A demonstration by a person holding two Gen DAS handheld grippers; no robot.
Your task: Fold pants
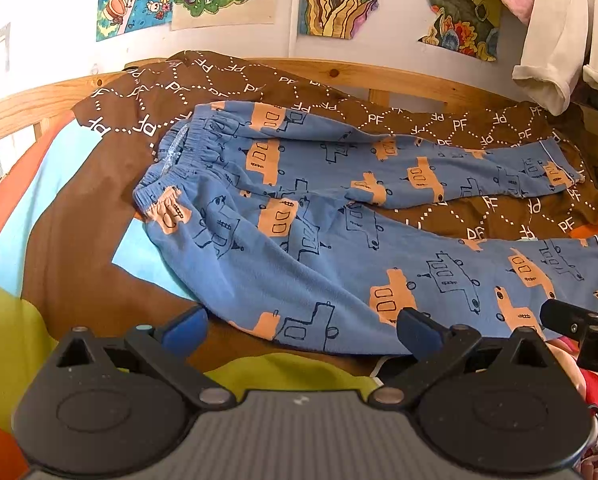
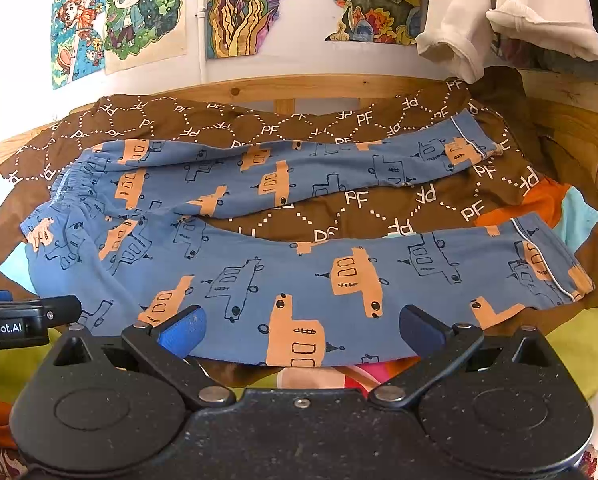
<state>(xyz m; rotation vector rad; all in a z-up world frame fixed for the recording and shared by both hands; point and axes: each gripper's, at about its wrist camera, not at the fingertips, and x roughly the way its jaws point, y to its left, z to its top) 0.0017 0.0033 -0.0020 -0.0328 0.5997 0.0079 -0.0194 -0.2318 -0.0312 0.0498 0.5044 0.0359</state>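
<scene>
The blue pyjama pants (image 1: 299, 232) lie spread flat and unfolded on the brown PF-patterned blanket (image 1: 399, 120), both legs apart, so by my judgement no fold is made yet. The left gripper (image 1: 299, 326) and right gripper (image 2: 301, 328) hover at the pants' near edge, fingers wide apart and holding nothing. The left view shows the elastic waistband (image 1: 179, 160) clearly; the right view shows both leg cuffs (image 2: 547, 272).
</scene>
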